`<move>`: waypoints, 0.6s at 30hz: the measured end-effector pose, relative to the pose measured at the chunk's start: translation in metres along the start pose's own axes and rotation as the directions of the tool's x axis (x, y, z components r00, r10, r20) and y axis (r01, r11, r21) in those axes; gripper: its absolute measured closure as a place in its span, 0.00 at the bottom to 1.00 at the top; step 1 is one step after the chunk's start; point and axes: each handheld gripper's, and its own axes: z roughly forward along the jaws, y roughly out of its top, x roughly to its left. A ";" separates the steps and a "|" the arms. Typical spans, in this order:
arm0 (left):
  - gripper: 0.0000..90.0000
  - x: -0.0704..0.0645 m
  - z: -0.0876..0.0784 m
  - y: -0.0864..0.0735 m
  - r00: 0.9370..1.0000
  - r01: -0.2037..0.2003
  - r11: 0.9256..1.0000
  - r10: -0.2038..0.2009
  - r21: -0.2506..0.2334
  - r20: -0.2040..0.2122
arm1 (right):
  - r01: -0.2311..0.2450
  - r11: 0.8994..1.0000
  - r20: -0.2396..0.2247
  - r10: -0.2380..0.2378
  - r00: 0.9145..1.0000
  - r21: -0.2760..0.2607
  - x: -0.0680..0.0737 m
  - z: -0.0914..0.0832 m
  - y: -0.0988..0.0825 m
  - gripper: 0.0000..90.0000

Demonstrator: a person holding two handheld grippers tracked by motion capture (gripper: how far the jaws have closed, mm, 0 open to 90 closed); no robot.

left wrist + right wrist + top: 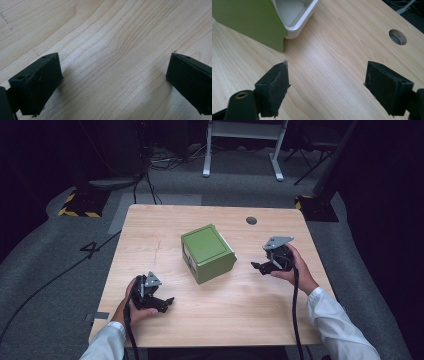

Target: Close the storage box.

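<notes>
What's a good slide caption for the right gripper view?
Open right gripper hovers over the wooden table, near a green box with a white drawer.

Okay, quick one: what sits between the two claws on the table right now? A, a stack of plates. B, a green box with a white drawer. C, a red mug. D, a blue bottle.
B: a green box stands mid-table between the left claw and the right claw, and its white drawer juts out in the right gripper view.

Green box (249, 22) with white drawer (295, 17) ajar, wooden table (332, 62), round hole (397, 37), black jaws wide apart
</notes>
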 end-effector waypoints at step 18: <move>0.01 0.000 0.000 0.000 1.000 0.003 1.000 -0.003 -0.002 -0.001 | -0.008 0.999 0.000 0.008 1.000 0.037 0.002 -0.014 -0.038 0.22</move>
